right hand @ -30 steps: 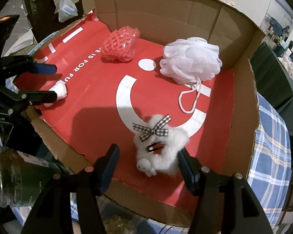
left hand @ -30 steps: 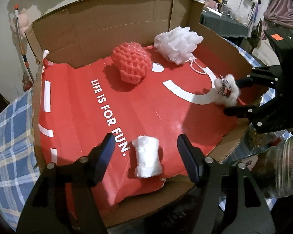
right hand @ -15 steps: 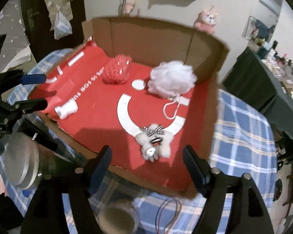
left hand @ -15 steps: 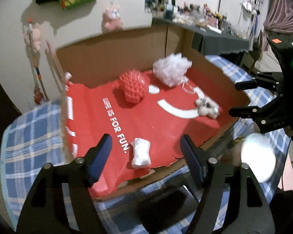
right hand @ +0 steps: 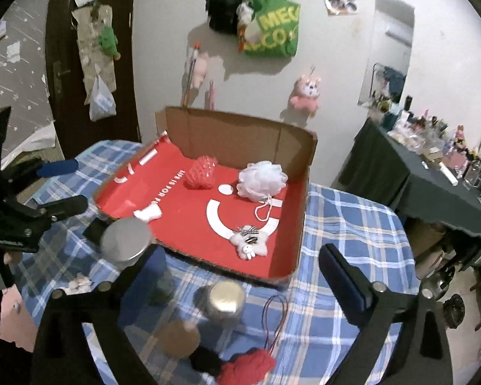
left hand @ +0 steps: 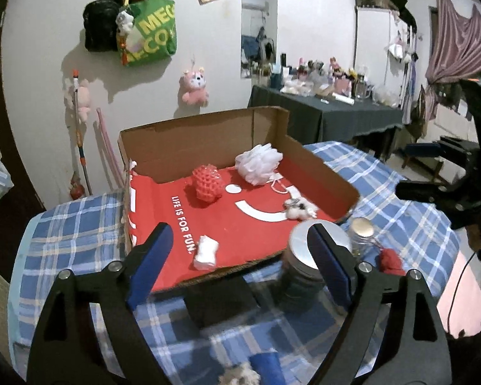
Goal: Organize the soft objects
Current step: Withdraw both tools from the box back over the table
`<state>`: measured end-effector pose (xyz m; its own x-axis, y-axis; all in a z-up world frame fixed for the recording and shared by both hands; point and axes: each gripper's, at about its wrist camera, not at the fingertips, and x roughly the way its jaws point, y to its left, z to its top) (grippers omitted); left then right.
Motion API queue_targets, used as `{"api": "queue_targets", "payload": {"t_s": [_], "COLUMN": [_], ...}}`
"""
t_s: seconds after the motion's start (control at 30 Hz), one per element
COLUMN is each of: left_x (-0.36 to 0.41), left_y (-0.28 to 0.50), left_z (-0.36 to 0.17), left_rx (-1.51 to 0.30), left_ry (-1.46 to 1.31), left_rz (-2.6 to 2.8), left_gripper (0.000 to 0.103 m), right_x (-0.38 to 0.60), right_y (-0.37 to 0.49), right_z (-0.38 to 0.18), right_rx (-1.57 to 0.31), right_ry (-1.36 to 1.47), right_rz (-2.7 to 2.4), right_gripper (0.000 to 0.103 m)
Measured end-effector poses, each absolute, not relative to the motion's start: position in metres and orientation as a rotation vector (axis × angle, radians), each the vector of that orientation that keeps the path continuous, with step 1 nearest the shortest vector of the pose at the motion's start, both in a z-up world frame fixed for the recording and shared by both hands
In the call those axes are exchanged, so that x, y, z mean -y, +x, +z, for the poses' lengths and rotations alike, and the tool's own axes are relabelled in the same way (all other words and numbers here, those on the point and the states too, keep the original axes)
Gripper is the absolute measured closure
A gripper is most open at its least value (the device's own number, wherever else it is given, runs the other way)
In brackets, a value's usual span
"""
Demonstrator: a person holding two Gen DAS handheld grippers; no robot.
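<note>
White foam roll (left hand: 205,252) lies in the cardboard box (left hand: 320,173), long axis running roughly away from the left gripper (left hand: 239,266), just beyond and between its spread fingers (left hand: 150,258); nothing held. Fluffy clip with checked bow (right hand: 250,245) lies beyond the right gripper (right hand: 240,280), between its fingers (right hand: 346,276), also wide apart and empty. Red mesh ball (left hand: 206,181) and white bath pouf (left hand: 258,163) sit farther ahead near the box's back wall, pouf cord trailing toward the clip. Both grippers hover raised, tilted down. Counter (left hand: 73,224) wears blue plaid cloth; silver-lidded jars (right hand: 126,240) just ahead of the fingers. Plush toys and a green bag (right hand: 272,32) hang on the wall.
</note>
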<state>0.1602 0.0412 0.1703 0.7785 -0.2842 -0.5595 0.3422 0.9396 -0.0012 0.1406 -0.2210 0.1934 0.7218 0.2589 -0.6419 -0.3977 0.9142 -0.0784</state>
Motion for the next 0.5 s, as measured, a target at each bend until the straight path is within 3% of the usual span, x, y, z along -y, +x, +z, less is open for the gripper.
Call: {"api": "queue_targets", "payload": {"t_s": [0.5], "left_x": [-0.032], "left_y": [0.049], "left_z": [0.160], "left_rx": [-0.402], "left_ry": [0.025], "left_rz": [-0.296], "left_gripper": [0.008], "right_x": [0.219], "right_y": [0.017], "right_z": [0.168], "right_rx": [-0.463], "right_ry": [-0.217], "right_rz": [0.223], "right_gripper": [0.000]}}
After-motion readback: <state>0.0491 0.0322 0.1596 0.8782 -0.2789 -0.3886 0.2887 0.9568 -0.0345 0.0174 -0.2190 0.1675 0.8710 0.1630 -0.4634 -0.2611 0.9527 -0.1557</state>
